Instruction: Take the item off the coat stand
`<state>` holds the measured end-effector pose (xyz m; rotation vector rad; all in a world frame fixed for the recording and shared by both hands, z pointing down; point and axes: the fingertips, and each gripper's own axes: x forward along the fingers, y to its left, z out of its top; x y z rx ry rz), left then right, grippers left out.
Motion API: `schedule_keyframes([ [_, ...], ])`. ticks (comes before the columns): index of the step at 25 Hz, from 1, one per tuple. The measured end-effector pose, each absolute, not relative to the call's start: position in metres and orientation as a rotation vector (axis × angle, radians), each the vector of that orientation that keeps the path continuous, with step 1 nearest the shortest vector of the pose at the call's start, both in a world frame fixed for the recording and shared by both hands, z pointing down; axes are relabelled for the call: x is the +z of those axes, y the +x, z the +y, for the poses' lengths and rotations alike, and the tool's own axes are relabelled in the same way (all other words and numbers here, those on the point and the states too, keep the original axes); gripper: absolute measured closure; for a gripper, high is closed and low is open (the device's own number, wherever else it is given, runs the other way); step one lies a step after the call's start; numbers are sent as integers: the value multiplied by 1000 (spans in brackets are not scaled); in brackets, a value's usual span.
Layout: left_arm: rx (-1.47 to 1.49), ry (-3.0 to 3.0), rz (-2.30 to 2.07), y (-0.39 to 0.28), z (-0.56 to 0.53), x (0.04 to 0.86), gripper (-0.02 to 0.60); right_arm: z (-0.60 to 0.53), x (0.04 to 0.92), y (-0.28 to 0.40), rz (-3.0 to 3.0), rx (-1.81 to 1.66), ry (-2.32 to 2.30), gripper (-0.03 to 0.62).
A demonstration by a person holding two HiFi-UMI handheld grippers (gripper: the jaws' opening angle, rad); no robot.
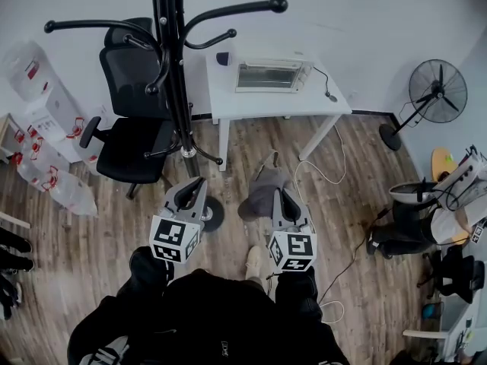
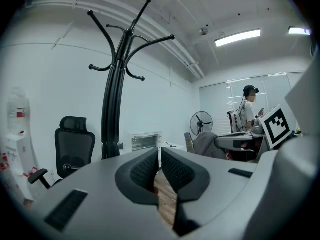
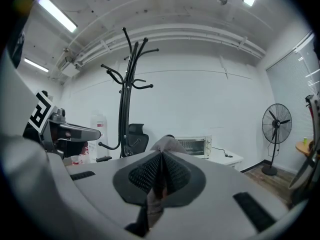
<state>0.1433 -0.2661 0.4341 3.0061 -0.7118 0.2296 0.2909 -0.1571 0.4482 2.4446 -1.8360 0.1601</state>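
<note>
The right gripper (image 1: 283, 198) was clenched on the grey cloth (image 1: 259, 196), which hung right of the stand (image 1: 176, 90), probably to keep it clear of the bare hooks. The left gripper (image 1: 195, 184) was closed, empty.

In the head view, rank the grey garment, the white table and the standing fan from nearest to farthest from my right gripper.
1. grey garment: held by the right gripper, jaws shut on it.
2. white table: ahead, against the wall.
3. standing fan: far right, by the wall.
</note>
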Motion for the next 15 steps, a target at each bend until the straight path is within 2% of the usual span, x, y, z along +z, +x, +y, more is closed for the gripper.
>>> schedule_keyframes([
  [15, 226, 2998, -752, 143, -263, 433, 546, -157, 446, 292, -1871, 147, 2417, 572],
])
